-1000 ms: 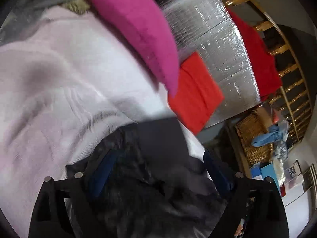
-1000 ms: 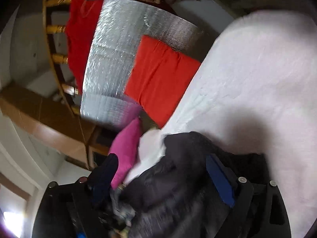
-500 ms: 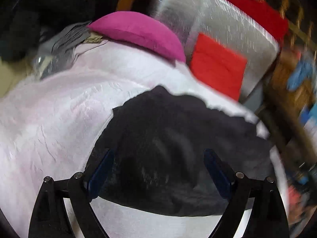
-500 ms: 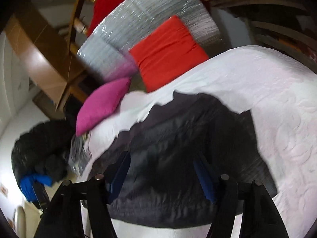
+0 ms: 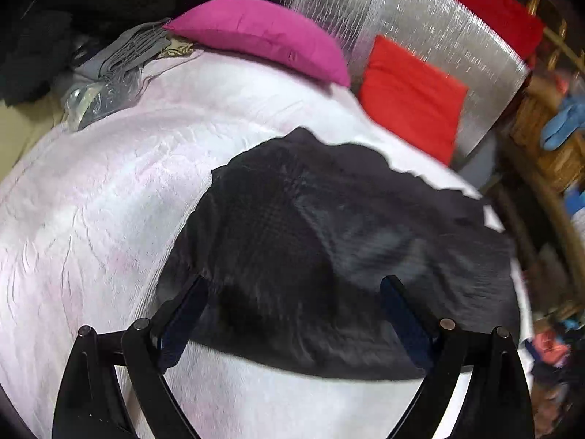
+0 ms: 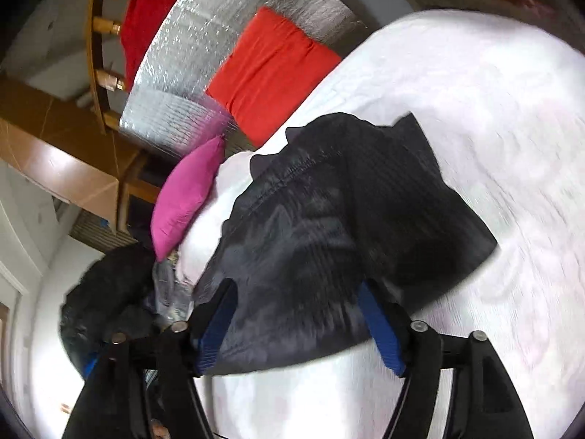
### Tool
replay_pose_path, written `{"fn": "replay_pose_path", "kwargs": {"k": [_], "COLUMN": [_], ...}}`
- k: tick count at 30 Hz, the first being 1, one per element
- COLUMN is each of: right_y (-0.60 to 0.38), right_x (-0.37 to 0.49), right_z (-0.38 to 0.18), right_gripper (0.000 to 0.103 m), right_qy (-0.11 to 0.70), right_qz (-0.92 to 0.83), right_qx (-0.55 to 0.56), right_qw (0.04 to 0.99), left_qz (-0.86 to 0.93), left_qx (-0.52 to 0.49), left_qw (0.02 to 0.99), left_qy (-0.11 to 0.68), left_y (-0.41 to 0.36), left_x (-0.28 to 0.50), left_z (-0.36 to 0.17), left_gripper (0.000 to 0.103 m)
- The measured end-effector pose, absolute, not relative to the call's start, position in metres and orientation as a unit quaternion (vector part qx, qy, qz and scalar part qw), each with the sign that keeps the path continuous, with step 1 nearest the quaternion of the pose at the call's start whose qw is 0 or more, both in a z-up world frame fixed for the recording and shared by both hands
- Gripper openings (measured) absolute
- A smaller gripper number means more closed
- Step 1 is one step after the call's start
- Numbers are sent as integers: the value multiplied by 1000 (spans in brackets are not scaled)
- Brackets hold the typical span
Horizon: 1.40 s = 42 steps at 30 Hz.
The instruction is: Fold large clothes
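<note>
A black garment [image 5: 329,248] lies folded in a rough rectangle on the white bedspread [image 5: 102,197]. It also shows in the right wrist view [image 6: 347,226]. My left gripper [image 5: 292,311] is open, its fingers spread wide above the garment's near edge, holding nothing. My right gripper [image 6: 296,325] is open too, above the garment's near edge, empty. The garment lies free of both grippers.
A pink pillow [image 5: 263,36] and a red cushion [image 5: 409,95] sit at the bed's far side against a silver foil panel [image 5: 420,25]. Grey cloth and a plastic bag [image 5: 109,84] lie at the far left. A dark heap [image 6: 106,292] sits beside the bed.
A second ago both grippers were close over the bunched garment. They have since pulled back and up, and the garment now lies spread flat on the bed, free of them.
</note>
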State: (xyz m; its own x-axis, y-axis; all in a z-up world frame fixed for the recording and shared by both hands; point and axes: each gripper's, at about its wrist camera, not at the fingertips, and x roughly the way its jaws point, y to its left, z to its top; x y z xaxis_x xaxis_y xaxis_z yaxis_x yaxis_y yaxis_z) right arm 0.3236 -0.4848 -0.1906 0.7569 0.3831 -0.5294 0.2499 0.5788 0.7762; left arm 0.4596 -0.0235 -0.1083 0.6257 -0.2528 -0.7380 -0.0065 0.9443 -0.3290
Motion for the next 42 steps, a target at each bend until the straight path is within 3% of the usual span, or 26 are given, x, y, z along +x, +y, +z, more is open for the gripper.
{"fn": "replay_pose_path", "kwargs": {"k": [3, 11, 20, 30, 32, 34, 35, 36, 37, 38, 40, 42], "right_y": [-491, -493, -509, -514, -516, -515, -513, -511, -507, -504, -500, -499], "right_x": [300, 299, 324, 360, 367, 370, 373, 376, 379, 379, 377, 373], "right_z": [-198, -233, -268, -270, -272, -272, -270, -268, -264, -261, -252, -244], "right_gripper": [82, 82, 82, 84, 84, 84, 83, 74, 56, 49, 39, 37], "right_qy": [339, 349, 319, 293, 295, 294, 296, 300, 304, 305, 302, 297], "right_qz": [47, 3, -20, -13, -10, -9, -9, -15, -23, -26, -28, -26], "right_qx": [497, 541, 588, 578, 574, 567, 558, 546, 531, 521, 507, 503], "right_qw": [797, 765, 743, 762, 764, 770, 775, 783, 791, 797, 807, 811], "left_qz": [-56, -51, -63, -68, -62, -53, -54, -56, -57, -58, -58, -56], "left_qx": [-184, -346, -418, -465, -456, -433, -422, -417, -410, -398, -378, -350], "left_qw": [884, 800, 765, 776, 782, 795, 802, 805, 810, 818, 830, 844], "left_qy": [427, 488, 486, 421, 419, 421, 419, 417, 415, 411, 405, 403], "left_y": [-3, 35, 26, 19, 17, 15, 12, 10, 10, 7, 5, -1], "left_x": [443, 423, 454, 485, 488, 489, 491, 492, 492, 493, 491, 490], "left_z": [-110, -162, -190, -187, -187, -184, -182, -180, -178, -173, -166, -156], "left_gripper": [96, 95, 95, 93, 83, 64, 61, 55, 50, 47, 38, 34]}}
